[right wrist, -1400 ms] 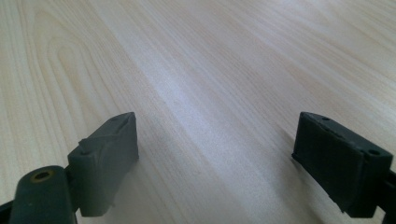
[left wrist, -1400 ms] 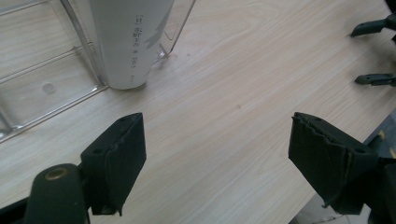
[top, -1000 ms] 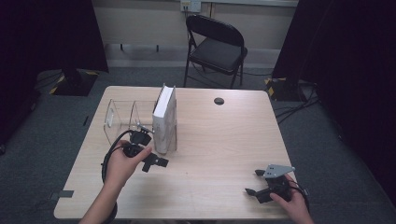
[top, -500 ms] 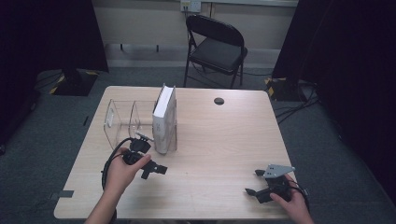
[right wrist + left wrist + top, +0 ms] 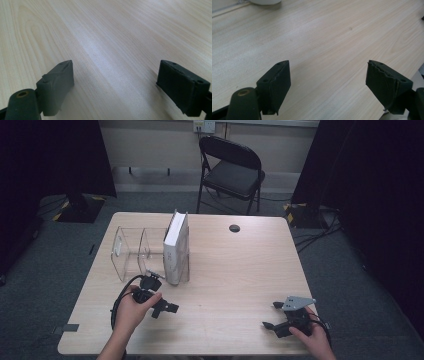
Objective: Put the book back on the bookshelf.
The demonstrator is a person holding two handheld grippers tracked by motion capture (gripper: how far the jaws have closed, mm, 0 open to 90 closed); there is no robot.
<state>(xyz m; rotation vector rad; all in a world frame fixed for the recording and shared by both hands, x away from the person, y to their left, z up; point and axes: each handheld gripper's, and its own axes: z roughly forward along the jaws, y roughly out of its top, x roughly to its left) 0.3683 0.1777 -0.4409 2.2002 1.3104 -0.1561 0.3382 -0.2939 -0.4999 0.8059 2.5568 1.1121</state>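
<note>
Lowered left gripper (image 5: 167, 307); high view adds book (image 5: 176, 247) beside it.

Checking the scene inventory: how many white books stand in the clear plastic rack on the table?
1. The white book stands upright in the rightmost slot of the clear plastic rack; the other slots look empty through the clear walls, so none seems hidden.

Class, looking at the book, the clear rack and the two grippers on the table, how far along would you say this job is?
Done: the white book stands upright in the clear rack, at its right end. In hand: nothing; the left gripper sits open near the rack's front, and the right gripper rests open at the table edge. Left: apparently little; the rack's other slots are empty.
</note>
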